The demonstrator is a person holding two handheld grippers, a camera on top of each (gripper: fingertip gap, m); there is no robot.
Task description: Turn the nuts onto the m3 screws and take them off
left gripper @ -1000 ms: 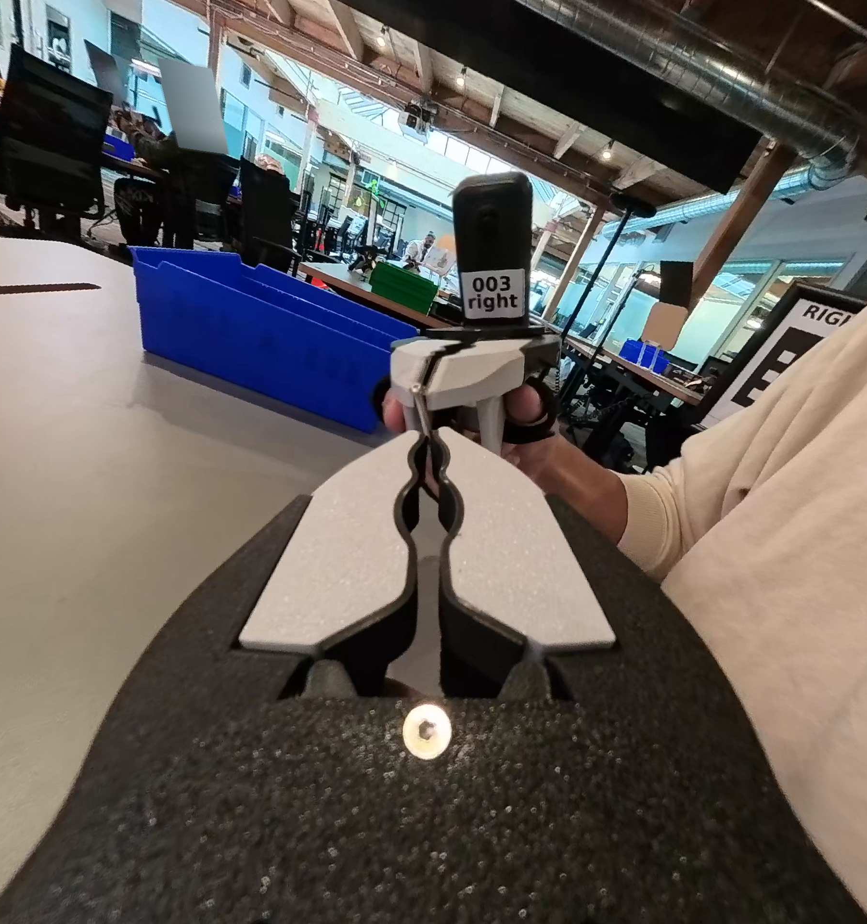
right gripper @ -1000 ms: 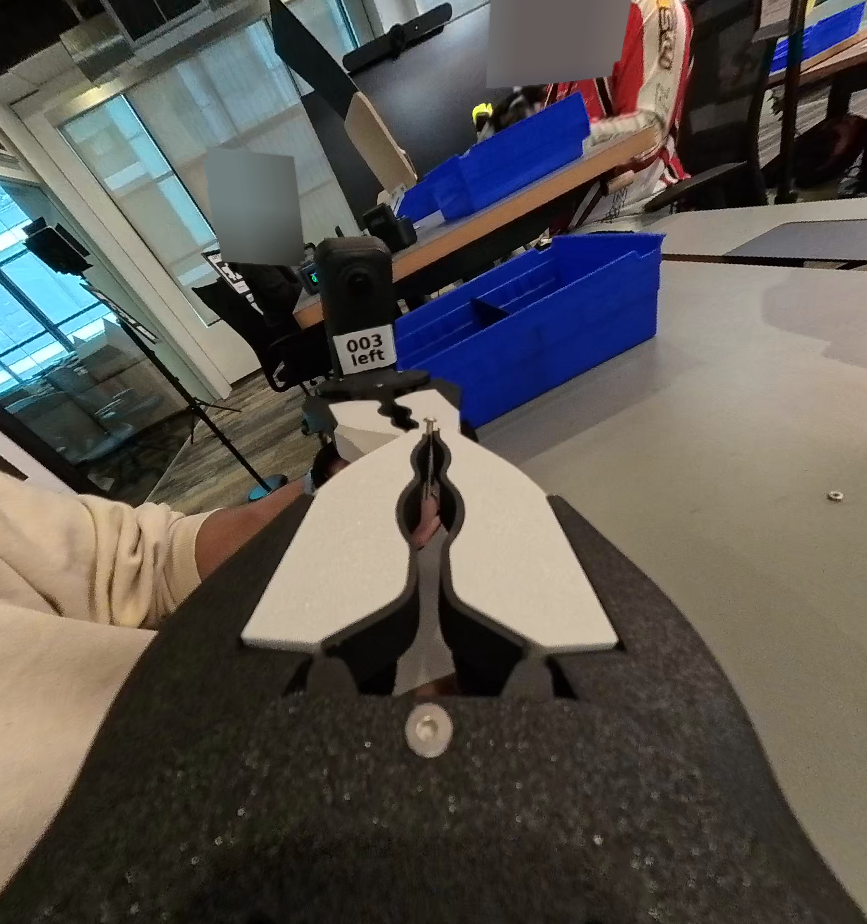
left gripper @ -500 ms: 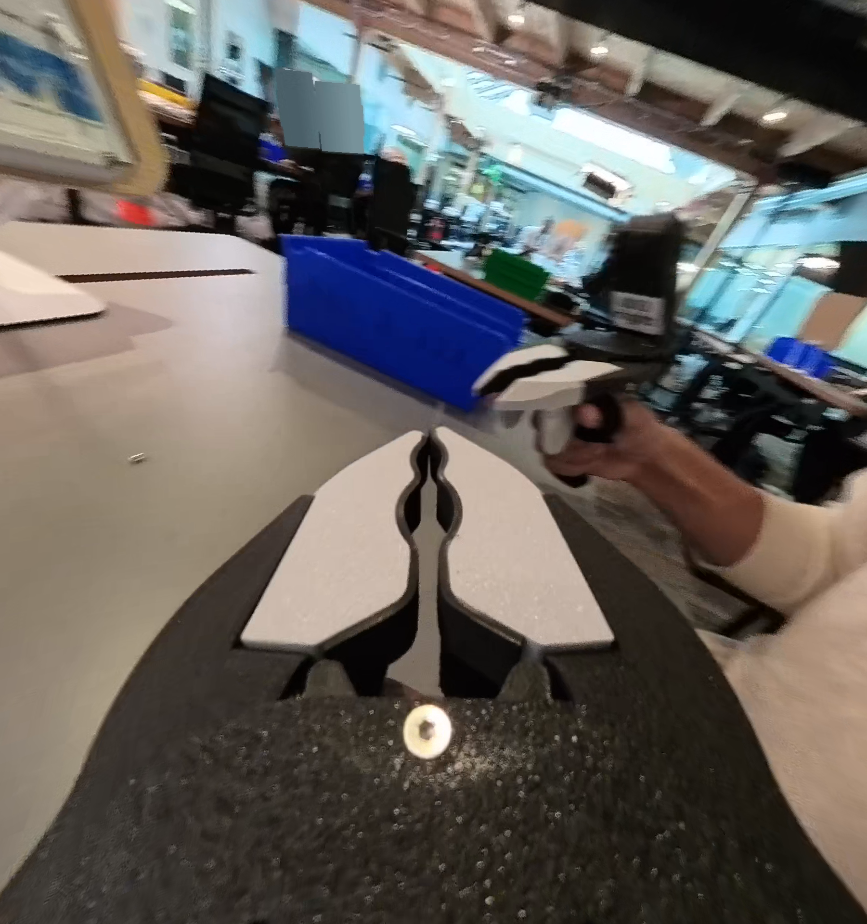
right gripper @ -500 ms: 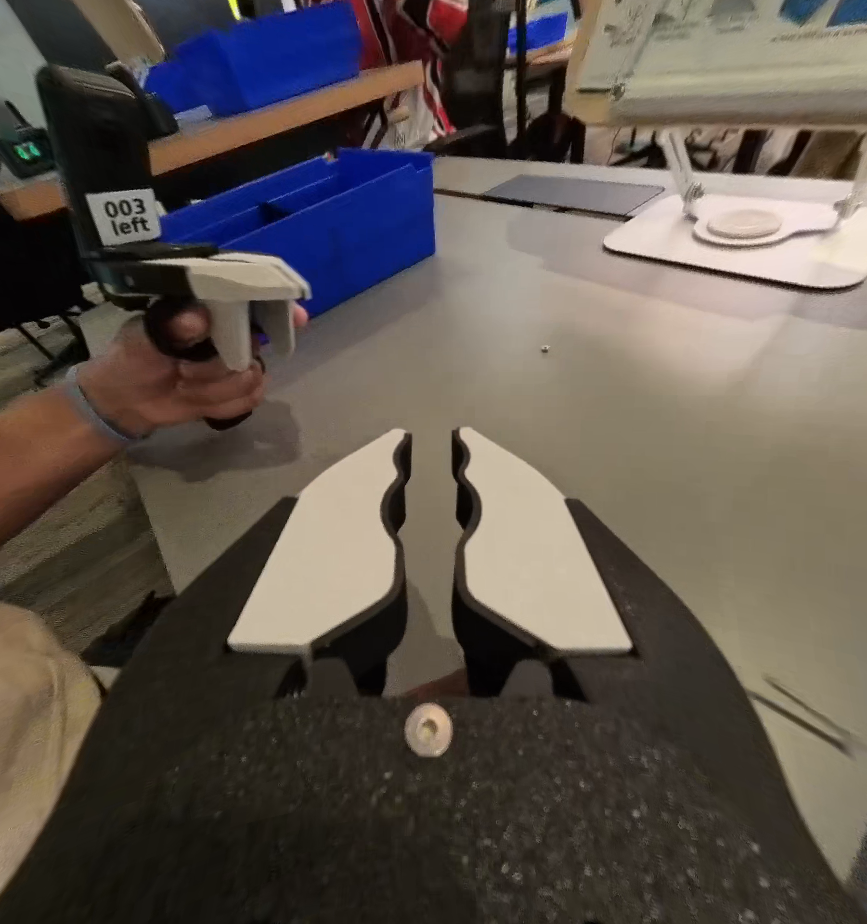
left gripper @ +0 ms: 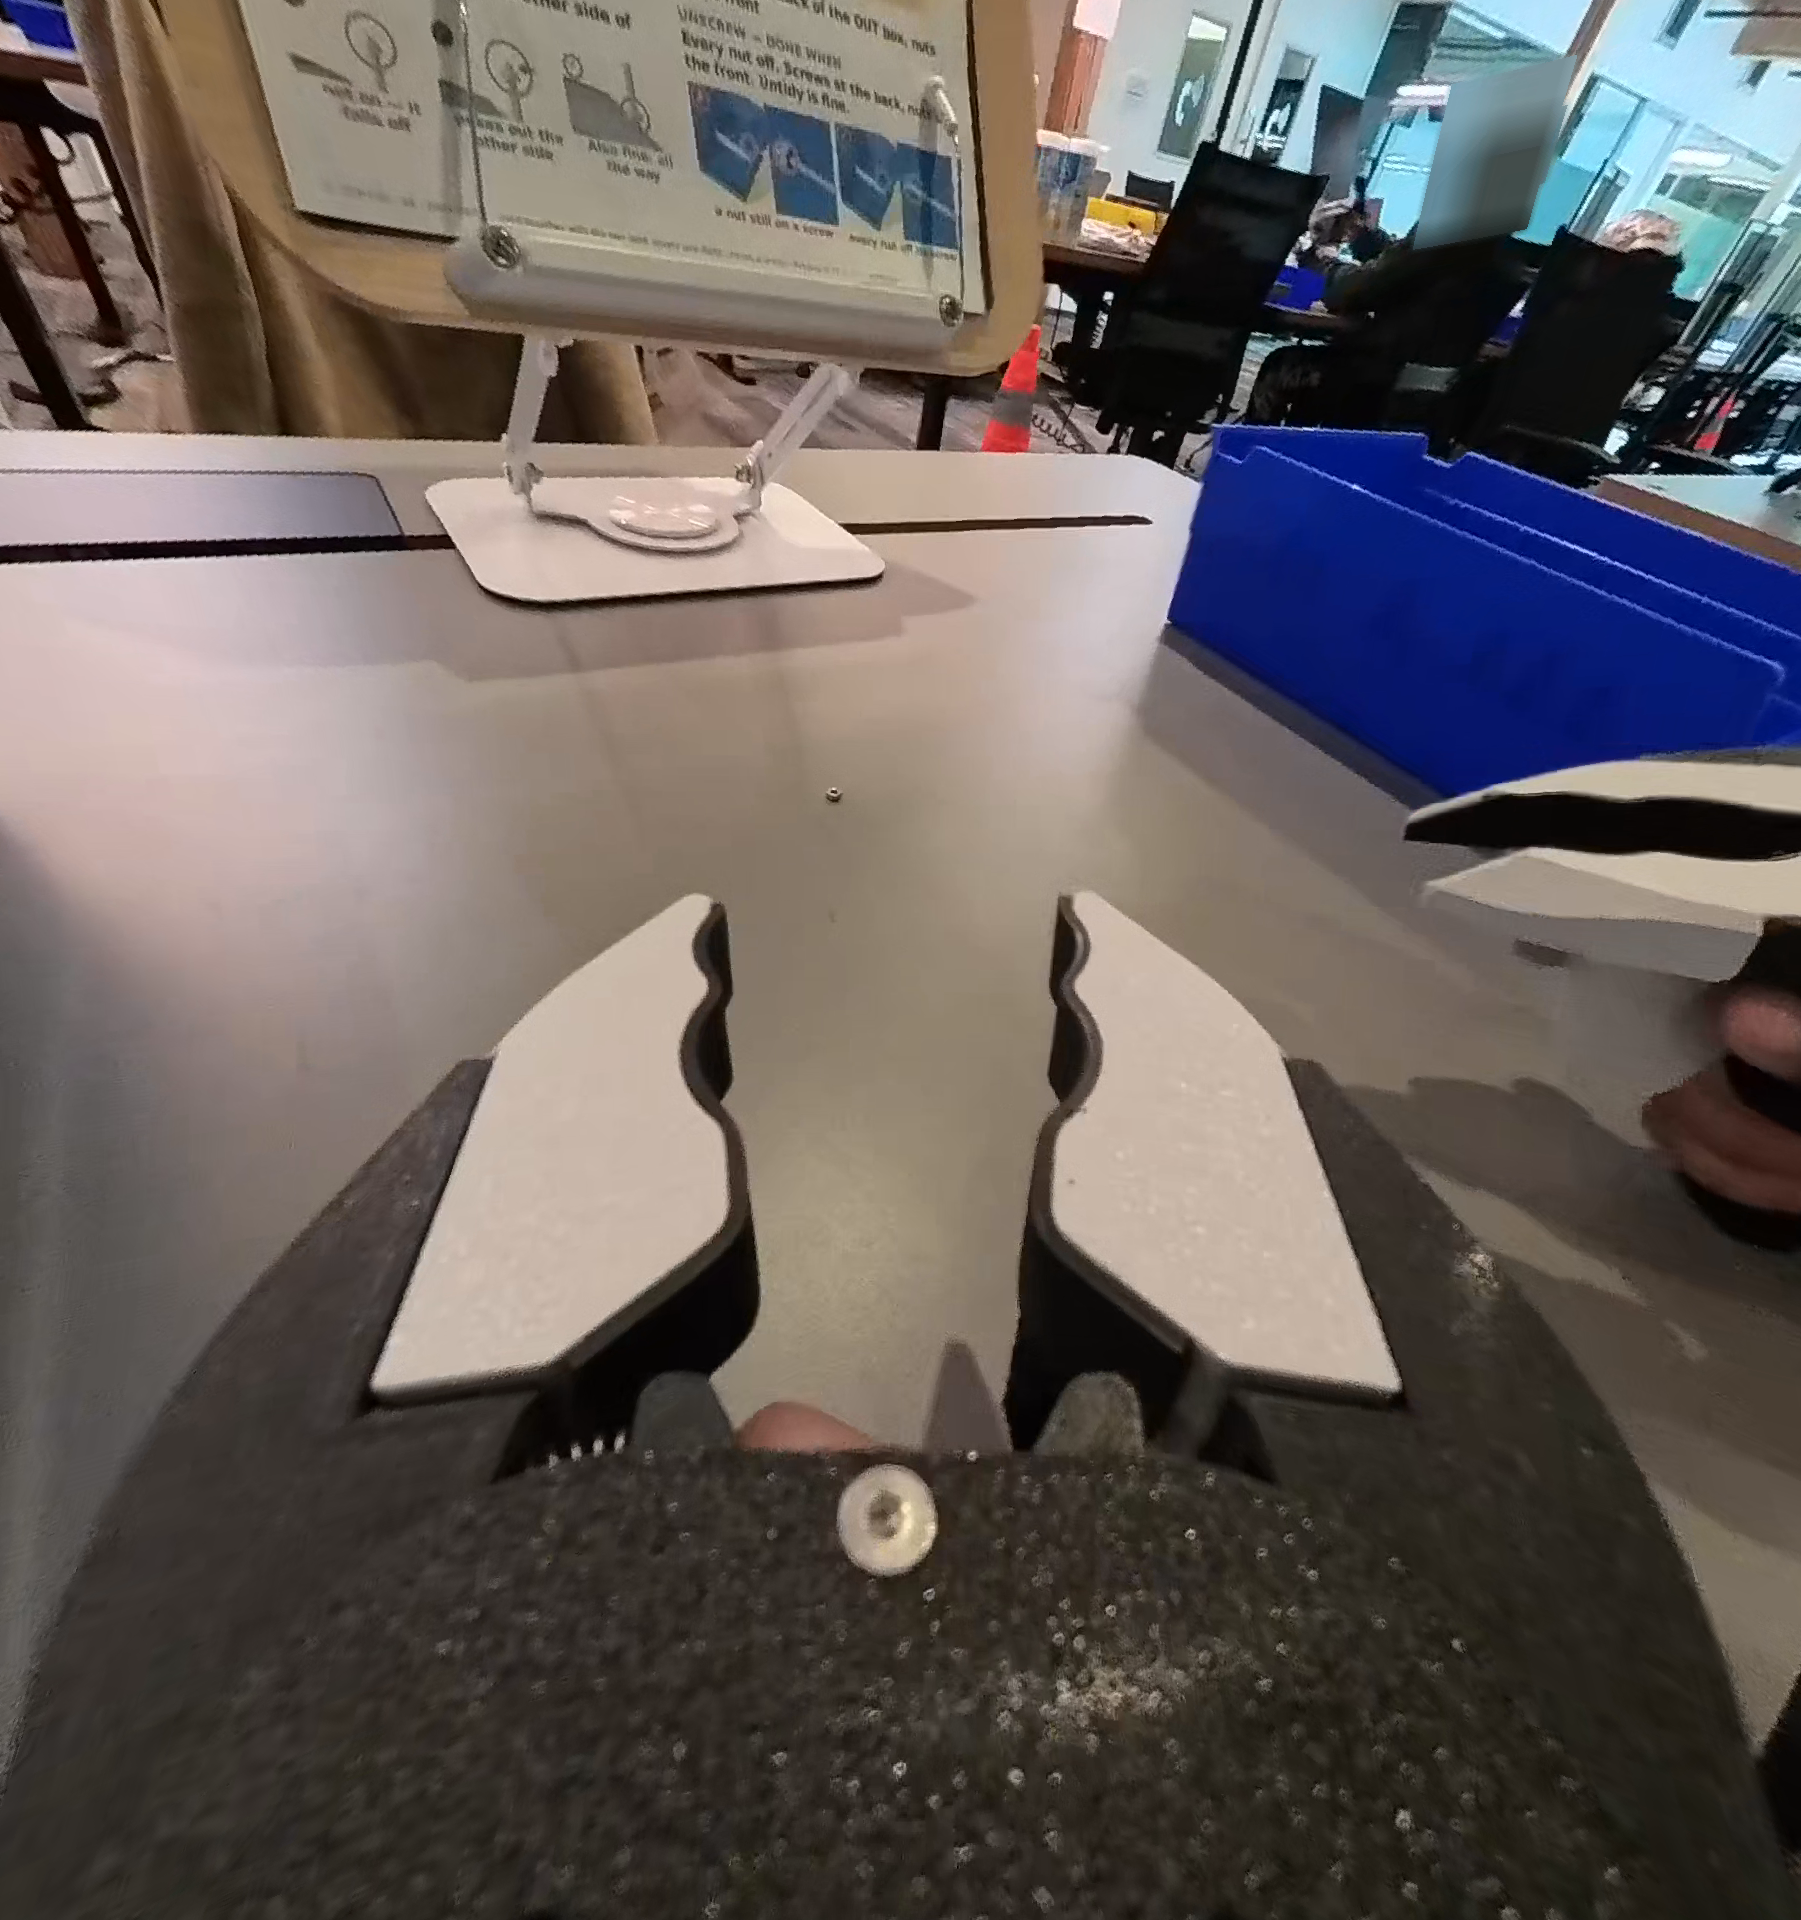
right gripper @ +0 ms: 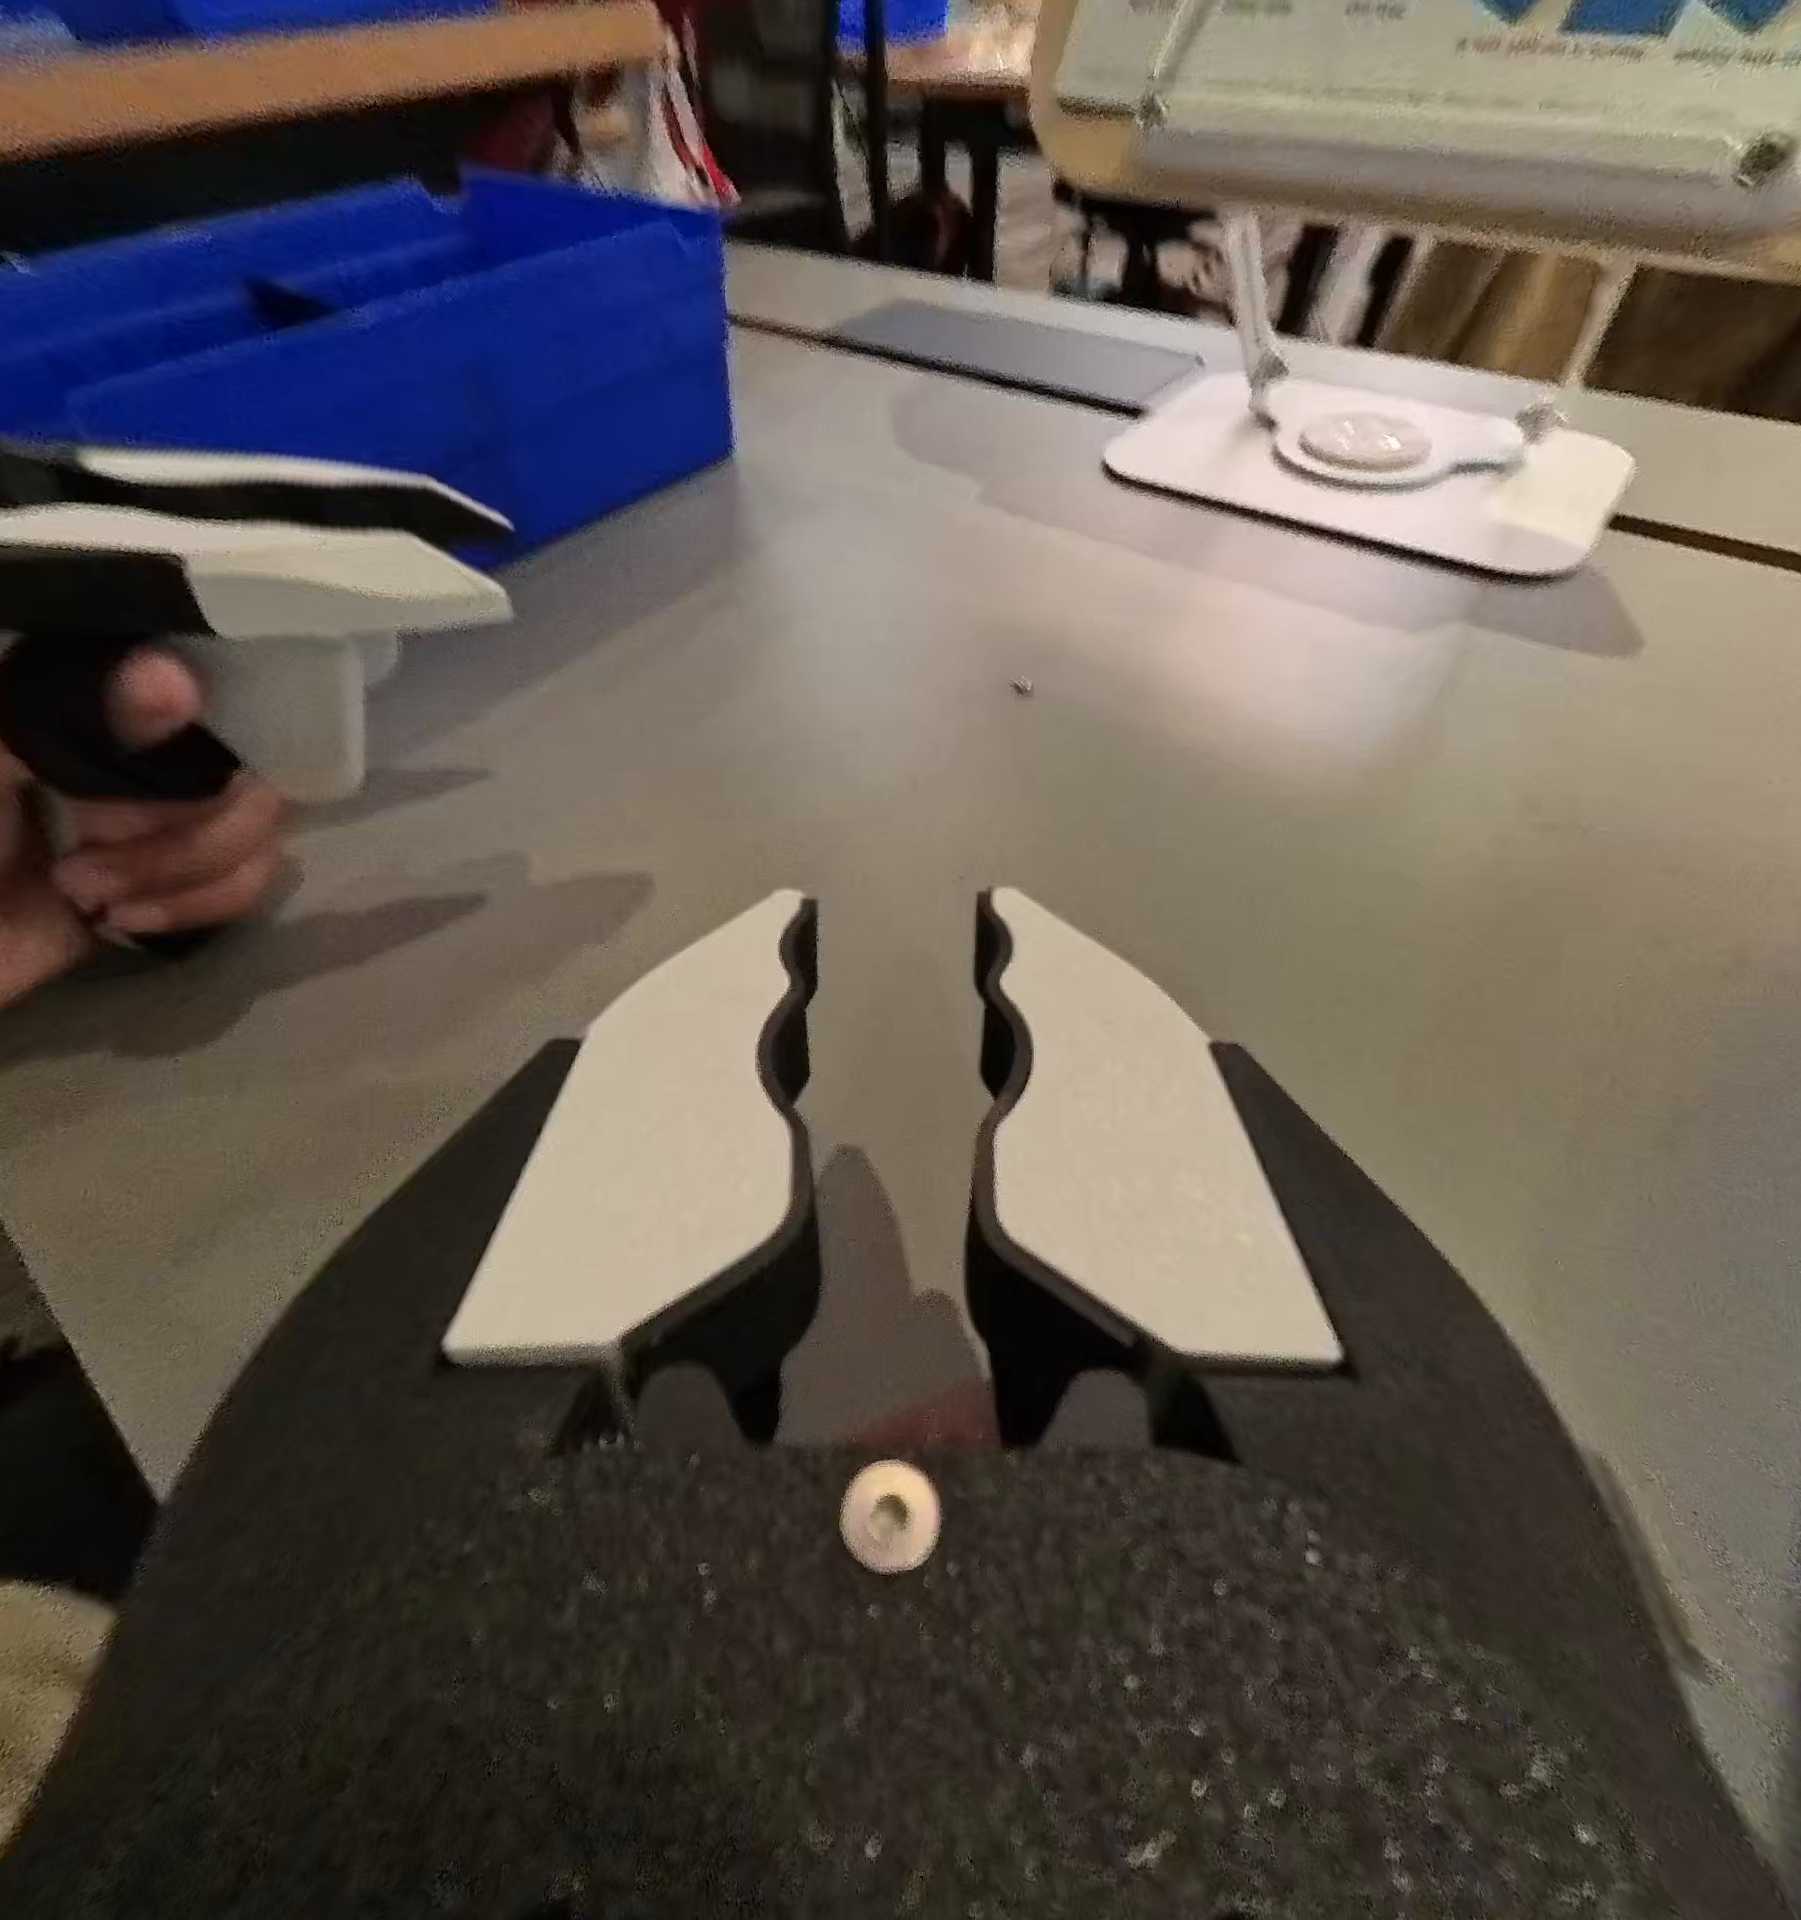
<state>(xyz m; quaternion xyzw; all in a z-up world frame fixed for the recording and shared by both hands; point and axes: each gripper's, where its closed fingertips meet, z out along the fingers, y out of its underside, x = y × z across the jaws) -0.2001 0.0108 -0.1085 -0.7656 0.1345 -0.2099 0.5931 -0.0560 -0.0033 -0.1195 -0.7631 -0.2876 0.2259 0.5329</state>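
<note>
A small metal nut lies alone on the grey table, ahead of both grippers; it also shows in the right wrist view. My left gripper is wide open and empty, low over the table, a short way before the nut. My right gripper is open and empty and also points at the nut from farther back. A tiny dark piece, maybe a screw, lies on the table below the right gripper. The left gripper shows at the left of the right wrist view.
A blue bin stands at the table's right side in the left wrist view, and at the far left in the right wrist view. A white stand with an instruction sheet stands at the back. Office chairs and desks lie beyond.
One second ago both grippers were shut, raised and facing each other, a screw in the right one. Both have swung toward the table and opened; the left opened last.
</note>
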